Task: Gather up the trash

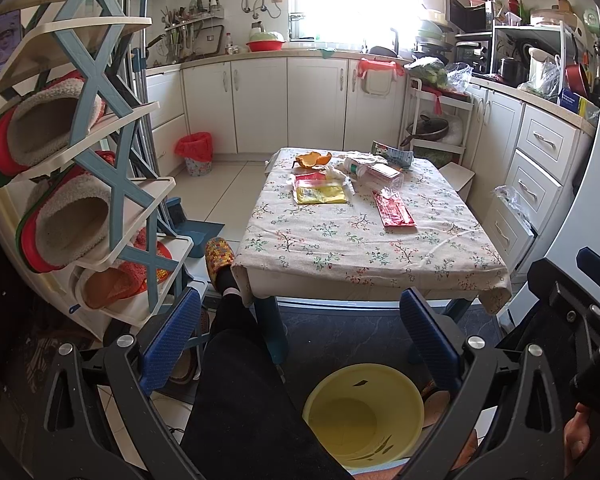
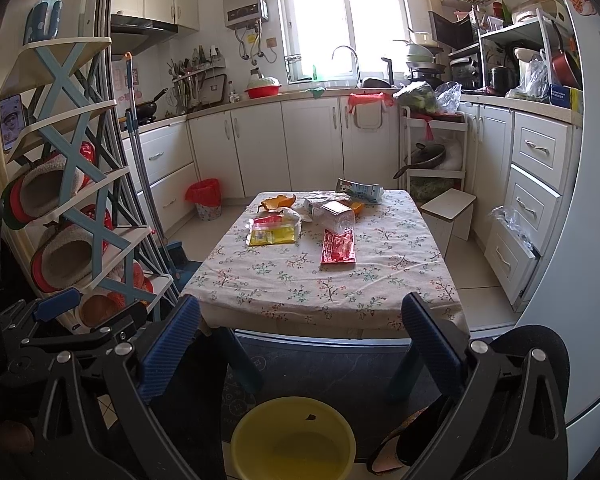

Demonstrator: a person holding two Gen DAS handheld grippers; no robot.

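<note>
Left wrist view is showing the left claw (image 1: 300,344) hanging wide open with nothing in it, low in front of the low bench under a floral cloth (image 1: 380,256). Right wrist view is giving the same story: the right claw (image 2: 300,344) is spread wide and holding nothing.

Trash is sitting in a cluster at the bench's far end, around twelve o'clock from both claws. I'm counting one flat yellow plastic packet (image 1: 320,194), one flat red foil wrapper (image 1: 394,210), one curled orange peel (image 1: 312,159), one clear plastic box (image 1: 382,174) and one printed carton lying on its side (image 1: 392,152); the crumpled white bits between them are too tangled to count.

Handling looks easy on weight, tricky on grip. Both wrappers are likely thin, slick and limp, so pinching a raised edge seems best. Peel is probably soft and is offering a curled rim. Box may crush, so I'd be taking it across its narrow sides.

One round yellow plastic bin (image 1: 364,416) is waiting on the floor at six o'clock, nearly empty.
</note>
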